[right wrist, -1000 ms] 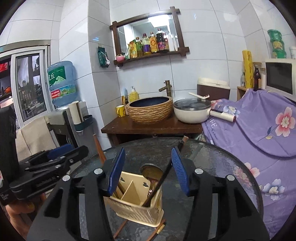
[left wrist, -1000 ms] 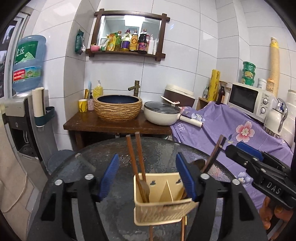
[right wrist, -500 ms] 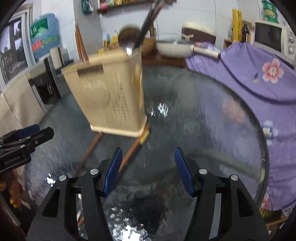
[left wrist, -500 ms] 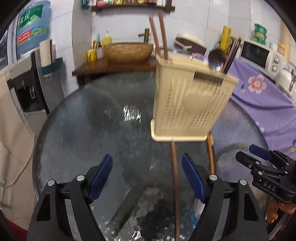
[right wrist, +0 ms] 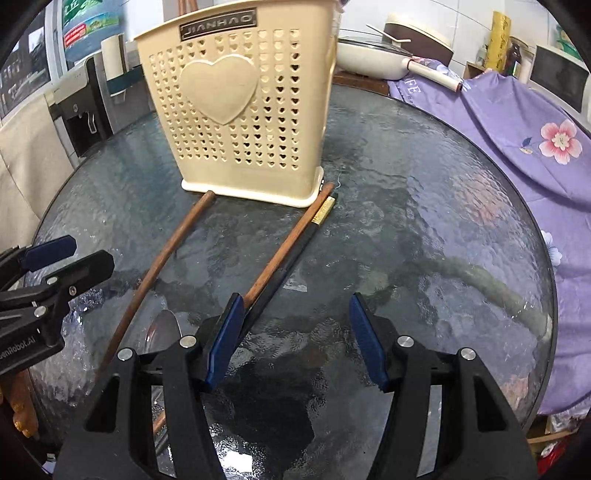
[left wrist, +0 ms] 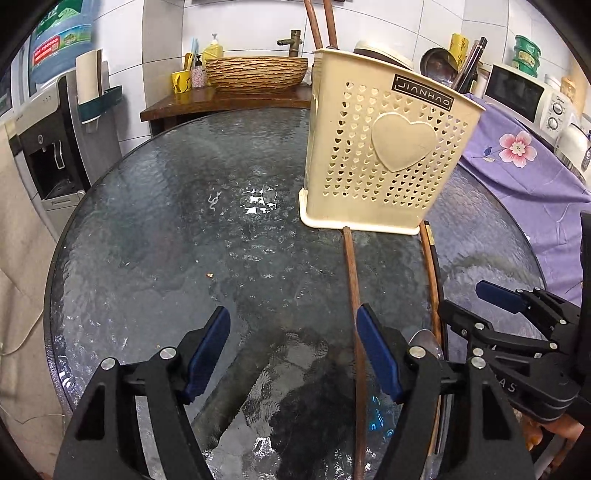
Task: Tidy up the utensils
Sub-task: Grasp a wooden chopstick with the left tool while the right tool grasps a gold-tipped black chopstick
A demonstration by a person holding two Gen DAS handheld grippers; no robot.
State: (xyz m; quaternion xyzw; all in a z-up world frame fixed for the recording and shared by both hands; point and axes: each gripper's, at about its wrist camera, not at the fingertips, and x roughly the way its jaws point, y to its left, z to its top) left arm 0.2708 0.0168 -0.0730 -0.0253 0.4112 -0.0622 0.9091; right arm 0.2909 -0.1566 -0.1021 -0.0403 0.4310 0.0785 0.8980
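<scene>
A cream perforated utensil holder (left wrist: pixel 384 155) (right wrist: pixel 240 110) stands on the round glass table (left wrist: pixel 147 240). Two brown chopsticks (left wrist: pixel 321 22) and a metal spoon (left wrist: pixel 437 64) stick out of it. In front of the holder lie a single brown chopstick (left wrist: pixel 351 277) (right wrist: pixel 162 254), a brown and black pair (left wrist: pixel 430 266) (right wrist: pixel 288 247) and a spoon (left wrist: pixel 424 341) (right wrist: pixel 162 332). My left gripper (left wrist: pixel 291 317) (right wrist: pixel 70 256) hovers low over the glass, jaws closing on nothing, the single chopstick beside its right finger. My right gripper (right wrist: pixel 295 301) (left wrist: pixel 476 306) is open, the pair under its left finger.
A purple floral cloth (left wrist: pixel 535 166) covers the counter on the right, with a microwave (left wrist: pixel 524 96) behind it. A wooden stand with a woven basin (left wrist: pixel 255 72) and a white pan (right wrist: pixel 369 55) lies beyond the table. A water dispenser (left wrist: pixel 48 129) stands on the left.
Both grippers came down from above the holder to just over the table in front of it and tipped downward. The loose chopsticks and spoon now lie close under the fingers.
</scene>
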